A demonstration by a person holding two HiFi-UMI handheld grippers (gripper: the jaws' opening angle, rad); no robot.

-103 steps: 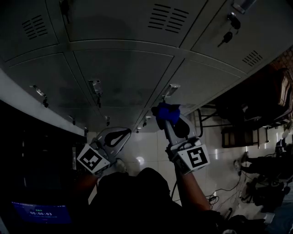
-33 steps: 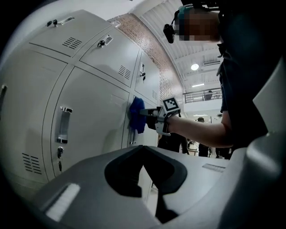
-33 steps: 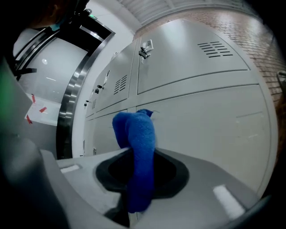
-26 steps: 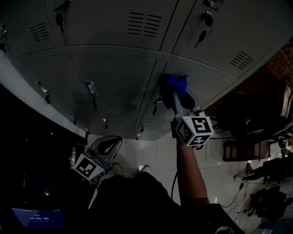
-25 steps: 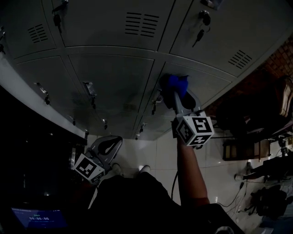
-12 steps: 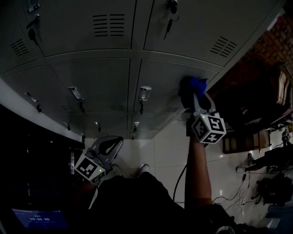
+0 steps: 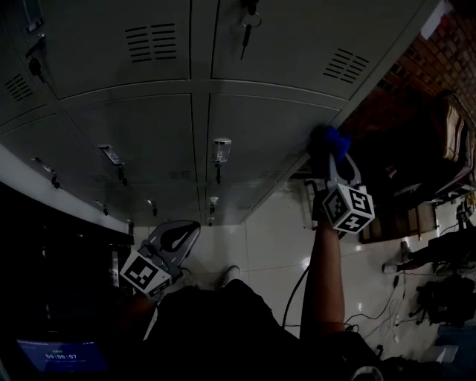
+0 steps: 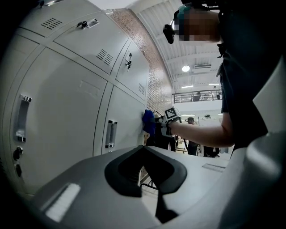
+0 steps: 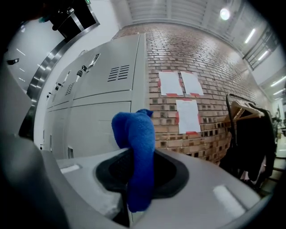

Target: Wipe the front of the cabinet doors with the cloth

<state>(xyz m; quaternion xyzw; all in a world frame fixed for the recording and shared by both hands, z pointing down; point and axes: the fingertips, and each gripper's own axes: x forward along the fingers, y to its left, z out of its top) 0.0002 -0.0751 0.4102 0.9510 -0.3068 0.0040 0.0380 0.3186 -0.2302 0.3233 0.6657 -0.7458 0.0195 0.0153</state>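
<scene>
Head view: right arm (image 7: 324,275) reaches straight forward, bare forearm showing, and holds the right gripper (image 7: 332,158) up against the grey metal cabinet doors (image 7: 253,134). Its marker cube faces the camera. Left gripper (image 7: 177,237) is held low and close to the body, well apart from the doors, above the white glossy tiled floor (image 7: 271,238).

Right gripper view: the right gripper (image 9: 140,157) has its jaws clamped on the blue terry cloth (image 9: 134,132). The cloth bunches above the jaw tips, and a tail hangs down between them.

Left gripper view: the left gripper (image 8: 145,154) has its jaws together with nothing between them. From here the cloth (image 8: 149,121) lies against the door face (image 8: 127,116), near the cabinet's end by the red brick wall (image 8: 154,85).

Cloth position, head view: the cloth (image 7: 332,138) sits at the right edge of the lower door row.

Containers: every cabinet door in view is closed. A key (image 7: 248,21) hangs from the lock of an upper door.

Counts:
- grippers: 2
- cloths: 1
- louvre vent groups on the doors, head view: 3
- white paper sheets (image 9: 187,115) taped to the brick wall (image 9: 210,67), right gripper view: 3
</scene>
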